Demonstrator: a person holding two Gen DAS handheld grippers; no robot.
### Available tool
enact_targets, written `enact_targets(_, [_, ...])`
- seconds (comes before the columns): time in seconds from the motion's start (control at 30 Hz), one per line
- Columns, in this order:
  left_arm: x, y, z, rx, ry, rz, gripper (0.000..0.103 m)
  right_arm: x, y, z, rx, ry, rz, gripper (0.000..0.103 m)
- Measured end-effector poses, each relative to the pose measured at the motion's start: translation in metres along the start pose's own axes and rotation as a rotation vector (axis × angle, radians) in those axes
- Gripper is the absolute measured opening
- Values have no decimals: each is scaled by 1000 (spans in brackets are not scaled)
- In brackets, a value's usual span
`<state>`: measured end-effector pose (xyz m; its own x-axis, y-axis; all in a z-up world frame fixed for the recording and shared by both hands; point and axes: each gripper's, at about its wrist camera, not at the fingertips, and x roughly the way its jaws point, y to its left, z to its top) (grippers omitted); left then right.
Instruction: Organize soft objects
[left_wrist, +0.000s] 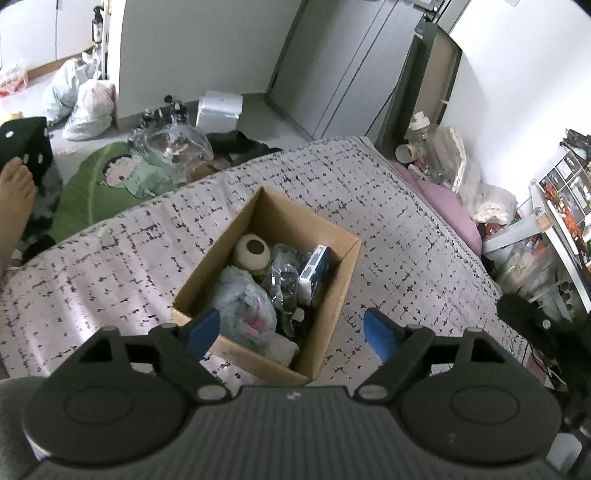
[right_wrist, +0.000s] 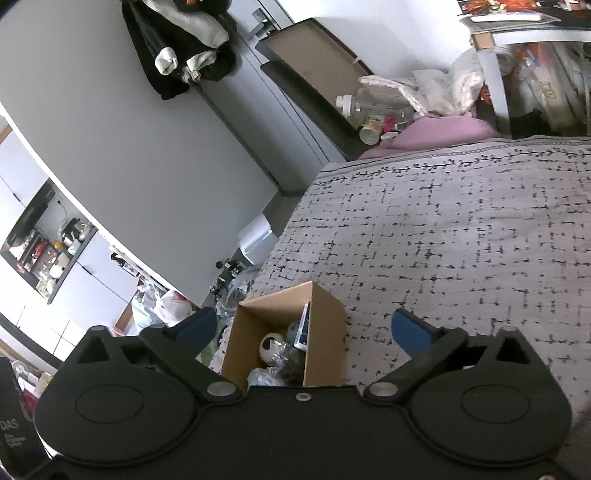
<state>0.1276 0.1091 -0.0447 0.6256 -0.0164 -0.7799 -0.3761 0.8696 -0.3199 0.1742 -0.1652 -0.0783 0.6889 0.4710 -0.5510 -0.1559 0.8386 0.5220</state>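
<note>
Right wrist view, black item (right_wrist: 14, 435) lettered "DAS"

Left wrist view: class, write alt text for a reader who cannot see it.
An open cardboard box sits on a patterned bedspread, holding a grey plush toy, a cream egg-shaped toy, a plastic bag and a small blue box. The left tongs hang open and empty above it.

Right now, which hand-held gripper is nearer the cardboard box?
Left, as far as the views show. The left hand-held gripper hangs open over the cardboard box; the right hand-held gripper, also open, sits back behind its near edge.
</note>
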Motion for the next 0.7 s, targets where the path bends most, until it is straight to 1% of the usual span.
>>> enact_targets(0.23, [-30,-15,-9,38,-45,-5,85,-31,-2,-3,-38,14,-1,103])
enact_targets(0.4, [-46,-22,-19,67,-44,9,85,-51,-5,-8,-65,18,-1,103])
enact_targets(0.47, [-53,-25,-24,86,-45,10,85,-59,-8,-8,-69,24,12,103])
enact_targets(0.57, [-64,-31,-30,116,-51,6,85,-72,-11,-7,-78,35,16,103])
enact_targets(0.7, [-82,-38,-38,150,-71,-5,85,-90,-14,-8,-94,19,4,103])
